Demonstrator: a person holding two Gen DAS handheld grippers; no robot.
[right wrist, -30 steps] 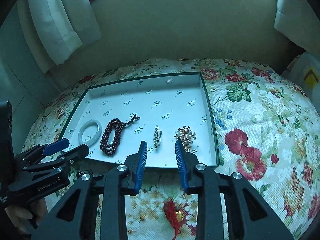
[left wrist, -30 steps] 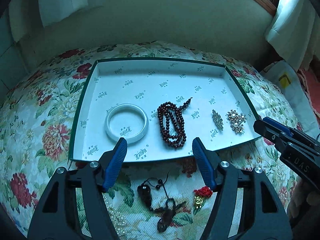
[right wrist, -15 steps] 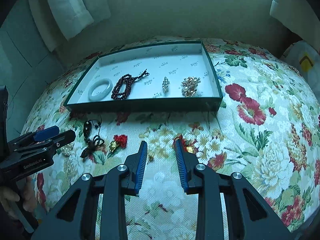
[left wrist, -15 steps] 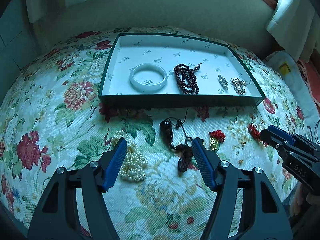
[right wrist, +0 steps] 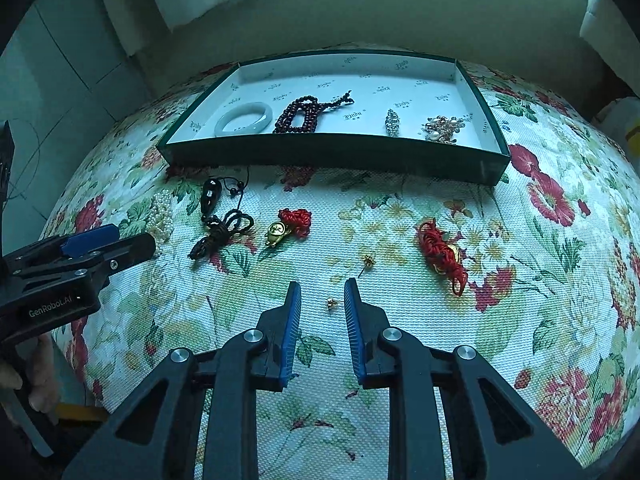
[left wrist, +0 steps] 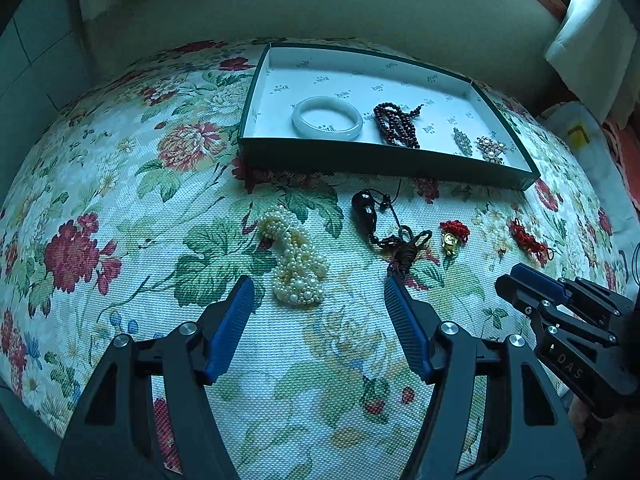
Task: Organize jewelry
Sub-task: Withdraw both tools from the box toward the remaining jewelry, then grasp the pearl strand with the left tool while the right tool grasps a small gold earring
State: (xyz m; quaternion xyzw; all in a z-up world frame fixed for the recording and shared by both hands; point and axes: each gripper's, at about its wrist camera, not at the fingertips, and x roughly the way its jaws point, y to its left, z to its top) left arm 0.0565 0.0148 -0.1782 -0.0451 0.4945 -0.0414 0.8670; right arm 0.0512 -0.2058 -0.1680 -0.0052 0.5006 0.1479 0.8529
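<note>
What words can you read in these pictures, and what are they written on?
"GenRobot.AI": white letters on the side of the left gripper, seen from the right wrist view.
"DAS": letters on the body of the right gripper, seen from the left wrist view; more may be cut off.
Small green logos repeated over the white lining of the tray: too small and blurred to read.
Gold charm: any marking is too small to read.

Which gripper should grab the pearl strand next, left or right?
Left. The left gripper is open, and the heap of cream pearl beads lies just ahead between its fingers. The right gripper hovers over a tiny gold earring, far across the cloth.
</note>
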